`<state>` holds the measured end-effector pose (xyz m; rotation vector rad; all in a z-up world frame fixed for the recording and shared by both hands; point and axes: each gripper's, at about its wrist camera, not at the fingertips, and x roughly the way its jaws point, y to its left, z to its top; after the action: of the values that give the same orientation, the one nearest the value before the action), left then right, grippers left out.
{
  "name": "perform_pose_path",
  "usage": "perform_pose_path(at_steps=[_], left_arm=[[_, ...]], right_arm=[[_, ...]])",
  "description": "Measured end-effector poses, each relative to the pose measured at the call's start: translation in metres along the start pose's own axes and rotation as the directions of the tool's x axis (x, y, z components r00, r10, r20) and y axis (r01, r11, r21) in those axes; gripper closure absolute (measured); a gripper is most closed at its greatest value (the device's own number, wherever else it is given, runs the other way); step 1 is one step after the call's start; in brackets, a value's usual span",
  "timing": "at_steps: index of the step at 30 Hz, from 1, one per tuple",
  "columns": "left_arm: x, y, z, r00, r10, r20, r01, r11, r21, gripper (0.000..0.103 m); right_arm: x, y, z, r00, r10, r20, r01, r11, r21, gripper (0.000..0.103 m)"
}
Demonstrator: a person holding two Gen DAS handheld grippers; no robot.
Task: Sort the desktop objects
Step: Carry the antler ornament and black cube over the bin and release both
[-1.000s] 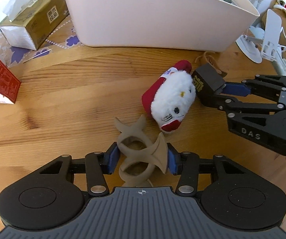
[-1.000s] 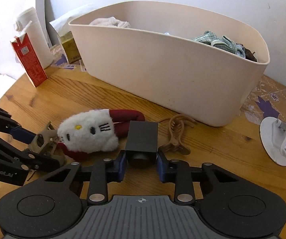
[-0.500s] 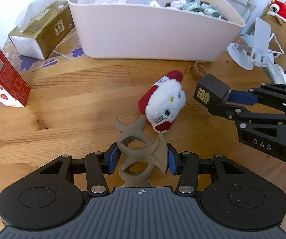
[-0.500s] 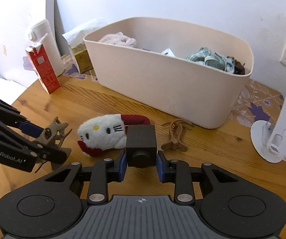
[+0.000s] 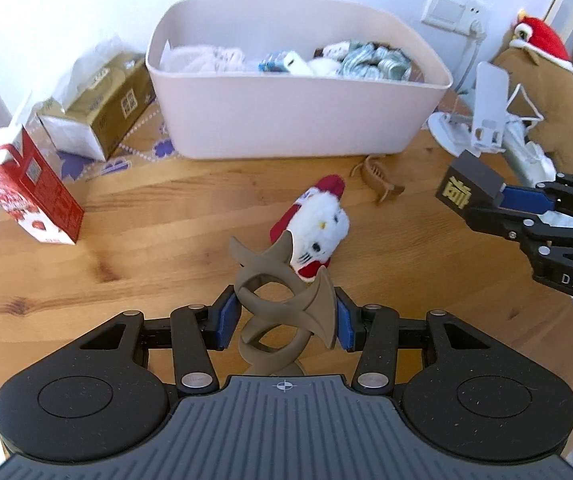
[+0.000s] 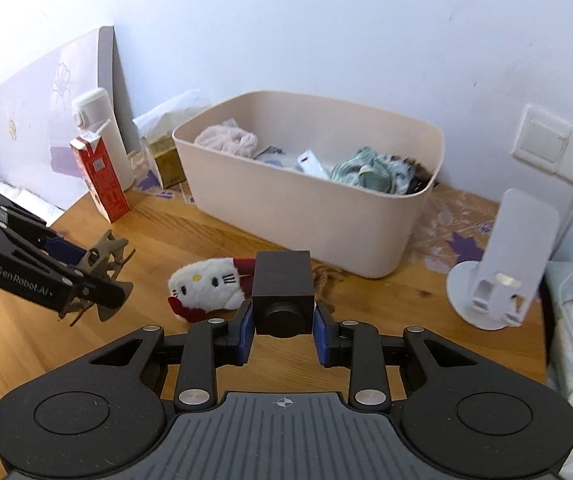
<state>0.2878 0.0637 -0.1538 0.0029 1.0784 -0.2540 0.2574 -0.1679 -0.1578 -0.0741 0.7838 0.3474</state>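
My left gripper is shut on a large grey-brown hair claw clip, held above the wooden table; the clip shows at the left of the right wrist view. My right gripper is shut on a black box with a gold character, seen as the black box at the right in the left wrist view. A white and red plush cat lies on the table between them. A small brown hair clip lies by the beige bin, which holds cloths and small items.
A red carton and a gold tissue box stand at the left of the table. A white phone stand is at the right, with a wall socket behind it. A white bottle stands behind the carton.
Both grippers have risen away from the table with their objects still held. The black box has moved right, away from the plush cat. More of the bin's inside shows.
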Motion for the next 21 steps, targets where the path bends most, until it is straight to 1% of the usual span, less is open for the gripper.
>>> perform_pose_path(at_steps=[7, 11, 16, 21], left_arm=[[-0.027, -0.007, 0.012, 0.998, -0.001, 0.062, -0.002, 0.999, 0.047, 0.054], [-0.04, -0.009, 0.024, 0.994, 0.013, 0.11, -0.021, 0.997, 0.071, 0.054], [-0.055, -0.007, 0.043, 0.987, 0.014, 0.159, -0.029, 0.995, 0.093, 0.054], [-0.064, -0.006, 0.062, 0.982, 0.013, 0.189, -0.036, 0.992, 0.117, 0.054]], right_arm=[[-0.026, -0.009, 0.009, 0.999, -0.02, 0.049, 0.021, 1.0, -0.011, 0.075], [-0.038, -0.015, 0.021, 0.995, -0.035, 0.09, 0.036, 0.999, -0.018, 0.075], [-0.052, -0.023, 0.038, 0.988, -0.054, 0.145, 0.056, 0.998, -0.014, 0.075], [-0.065, -0.034, 0.057, 0.978, -0.083, 0.189, 0.086, 0.996, -0.004, 0.075]])
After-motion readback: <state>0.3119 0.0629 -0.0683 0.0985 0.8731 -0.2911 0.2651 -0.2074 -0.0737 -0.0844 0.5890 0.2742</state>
